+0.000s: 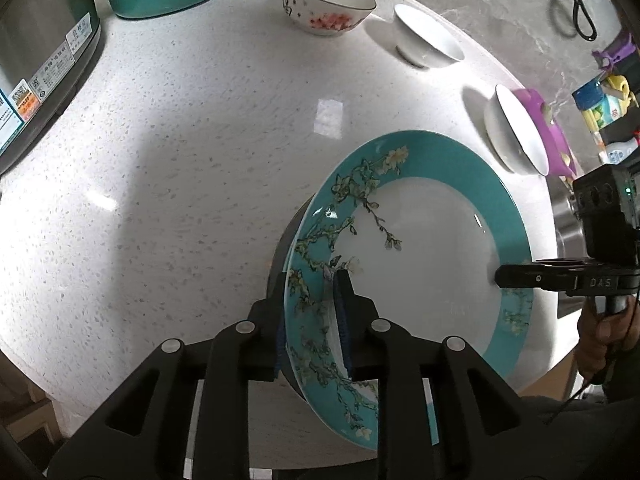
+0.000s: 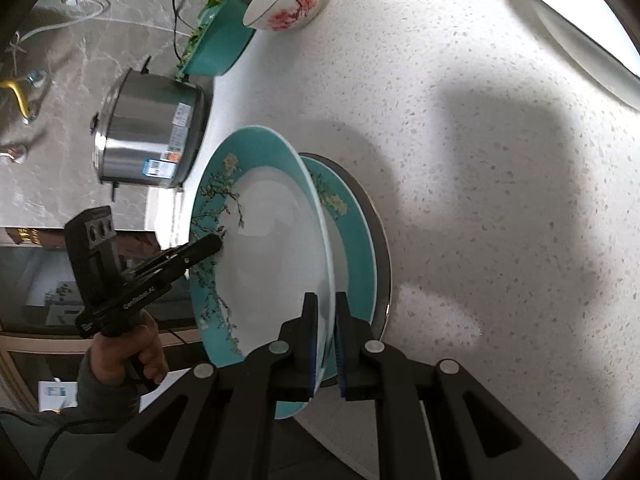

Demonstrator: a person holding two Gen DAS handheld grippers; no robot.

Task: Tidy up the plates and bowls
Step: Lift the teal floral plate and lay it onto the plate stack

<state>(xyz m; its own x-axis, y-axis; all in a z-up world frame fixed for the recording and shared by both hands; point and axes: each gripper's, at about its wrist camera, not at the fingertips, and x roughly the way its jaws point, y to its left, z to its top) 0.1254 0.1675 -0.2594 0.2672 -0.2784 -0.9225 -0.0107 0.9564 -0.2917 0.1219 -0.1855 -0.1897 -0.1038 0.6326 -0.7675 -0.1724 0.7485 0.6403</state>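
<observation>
Lower plate point(image 2: 352, 240) mostly hidden under the raised teal plate point(image 2: 276, 240); I can't tell whether they touch. Cooker point(image 1: 40, 60) cut by left wrist frame edge. Its label text point(image 1: 20, 104) too small to read. Dark rim point(image 2: 382, 240) beneath: unidentifiable.

Left hand-held gripper point(image 1: 310, 320) pinched on a rim; right hand-held gripper point(image 2: 327, 340) likewise clamped, fingers nearly together

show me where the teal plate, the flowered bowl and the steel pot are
teal plate point(image 1: 432, 240): left wrist view, white centre.
flowered bowl point(image 1: 328, 20): left wrist view, outer wall.
steel pot point(image 2: 148, 136): right wrist view, side wall.
</observation>
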